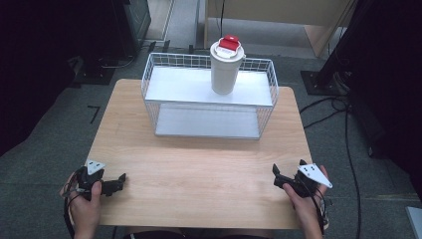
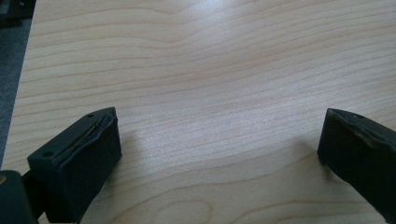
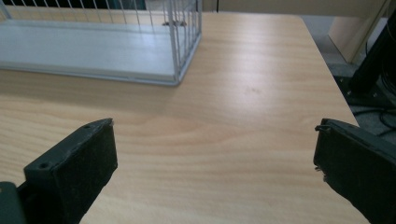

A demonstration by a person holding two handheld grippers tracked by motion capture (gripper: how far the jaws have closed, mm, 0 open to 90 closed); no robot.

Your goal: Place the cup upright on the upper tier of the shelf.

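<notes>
A wooden table (image 1: 199, 169) seen from above, with a white wire rack (image 1: 209, 94) at its far side as the landmark. At the near left corner, well short of the rack, a hand holds the left gripper (image 1: 119, 180) low over the wood. Its own view shows its jaws spread wide apart, with nothing but bare wood grain between them.

On the rack's upper shelf, right of its middle, a tall cream tumbler (image 1: 225, 72) stands upright, long axis vertical, capped by a red lid (image 1: 229, 43). It lies far forward of both grippers.

At the near right corner, the right gripper (image 1: 276, 175) also rests low, jaws spread wide and empty. Its view shows the rack's lower right corner (image 3: 177, 70) ahead and to the left. By my judgement the right gripper is slightly nearer the tumbler.

The rack's lower shelf looks empty, though the upper shelf hides its back part. The tumbler's far side is hidden.
</notes>
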